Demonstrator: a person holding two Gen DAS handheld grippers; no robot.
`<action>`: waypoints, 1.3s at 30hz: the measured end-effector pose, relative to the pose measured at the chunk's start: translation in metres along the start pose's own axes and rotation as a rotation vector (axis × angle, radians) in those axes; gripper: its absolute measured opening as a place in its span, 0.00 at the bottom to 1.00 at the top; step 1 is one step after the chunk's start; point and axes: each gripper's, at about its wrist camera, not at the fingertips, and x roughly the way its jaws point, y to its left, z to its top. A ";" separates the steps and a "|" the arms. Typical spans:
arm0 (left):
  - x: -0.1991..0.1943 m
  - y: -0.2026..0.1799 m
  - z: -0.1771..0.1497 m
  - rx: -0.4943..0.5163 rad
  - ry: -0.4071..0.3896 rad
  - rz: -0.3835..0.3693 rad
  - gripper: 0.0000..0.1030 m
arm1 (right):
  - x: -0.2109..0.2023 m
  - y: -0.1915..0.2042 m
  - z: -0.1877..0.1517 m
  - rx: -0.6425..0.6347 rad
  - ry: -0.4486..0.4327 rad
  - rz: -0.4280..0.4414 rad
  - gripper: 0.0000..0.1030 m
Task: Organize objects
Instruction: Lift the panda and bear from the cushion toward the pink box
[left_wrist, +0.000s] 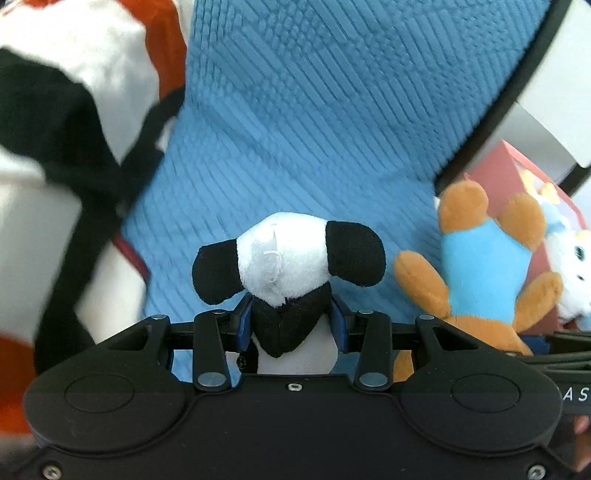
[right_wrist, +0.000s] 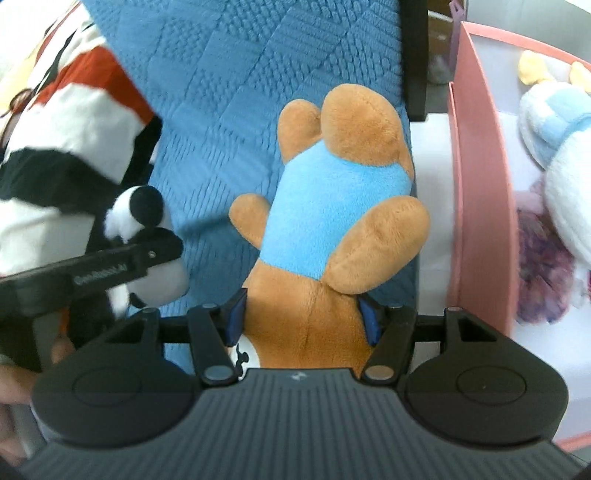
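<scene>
My left gripper (left_wrist: 291, 317) is shut on a small black-and-white panda plush (left_wrist: 288, 266), held above a blue quilted cushion (left_wrist: 314, 110). My right gripper (right_wrist: 303, 317) is shut on a brown bear plush in a light blue shirt (right_wrist: 332, 206), its legs pointing away from me. The bear also shows in the left wrist view (left_wrist: 480, 266), to the right of the panda. The panda and the left gripper show in the right wrist view (right_wrist: 136, 214) at the left. A pink box (right_wrist: 480, 184) stands to the right of the bear.
The pink box holds a white and pale-blue plush (right_wrist: 554, 147) and a purple fluffy item (right_wrist: 543, 273). A large white, black and orange plush (left_wrist: 55, 129) lies at the left of the cushion. A black frame bar (right_wrist: 415, 55) runs behind the cushion.
</scene>
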 end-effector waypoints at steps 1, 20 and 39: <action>-0.002 -0.001 -0.003 -0.006 0.011 -0.014 0.38 | -0.006 0.002 -0.003 -0.027 0.006 -0.015 0.61; -0.079 -0.047 -0.026 0.025 0.056 -0.107 0.38 | -0.065 -0.003 -0.041 -0.094 0.000 -0.051 0.61; -0.155 -0.152 0.028 0.176 -0.007 -0.214 0.38 | -0.166 -0.055 0.007 -0.021 -0.054 -0.012 0.61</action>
